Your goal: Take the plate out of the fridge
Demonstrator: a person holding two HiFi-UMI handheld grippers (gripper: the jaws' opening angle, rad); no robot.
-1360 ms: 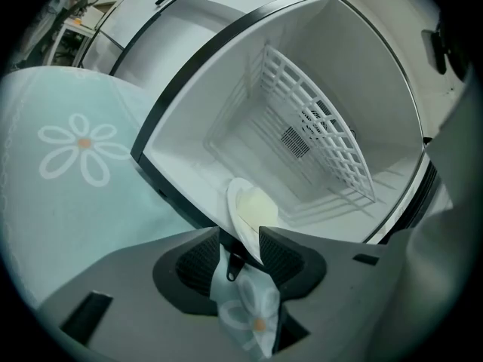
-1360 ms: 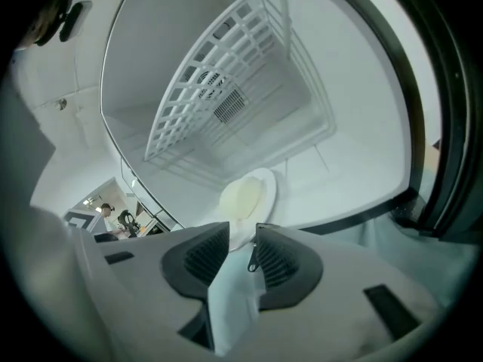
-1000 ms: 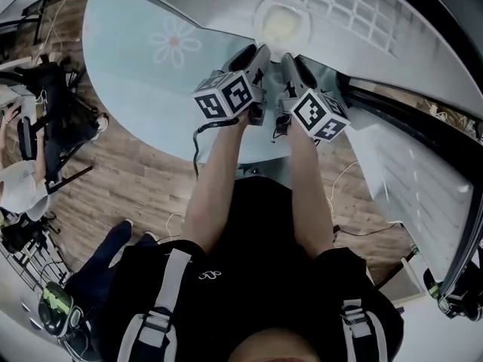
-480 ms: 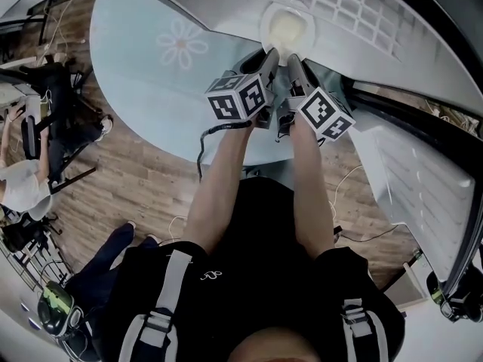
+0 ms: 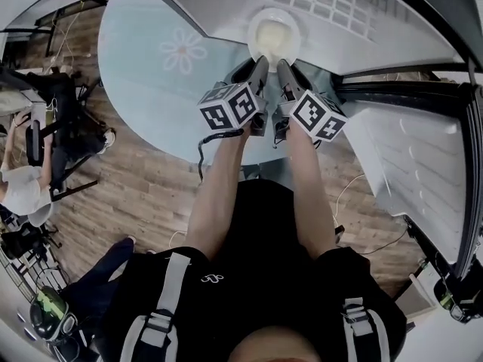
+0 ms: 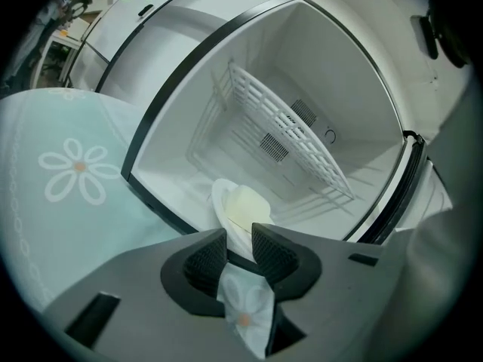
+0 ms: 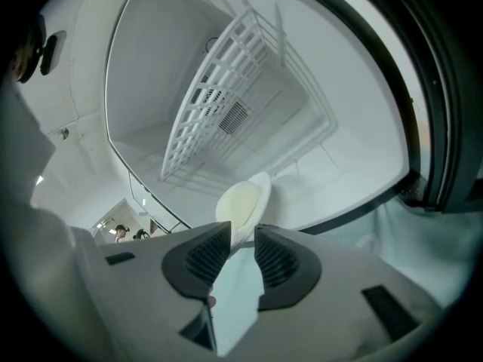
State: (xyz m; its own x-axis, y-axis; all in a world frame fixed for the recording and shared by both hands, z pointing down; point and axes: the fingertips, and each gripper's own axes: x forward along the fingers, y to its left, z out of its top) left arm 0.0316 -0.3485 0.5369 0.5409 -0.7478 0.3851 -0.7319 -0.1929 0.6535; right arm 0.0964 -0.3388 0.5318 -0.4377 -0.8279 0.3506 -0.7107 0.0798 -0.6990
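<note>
Drawing the plate (image 5: 273, 30) level out of the fridge (image 5: 362, 47) would need firmer hold: left gripper (image 6: 239, 237) and right gripper (image 7: 242, 236) each pinch its rim, jaws opening

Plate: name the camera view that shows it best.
Head view: the plate appears from above, its round outline almost whole. Both gripper views show it edge-on as a narrow oval, its near rim hidden.
</note>
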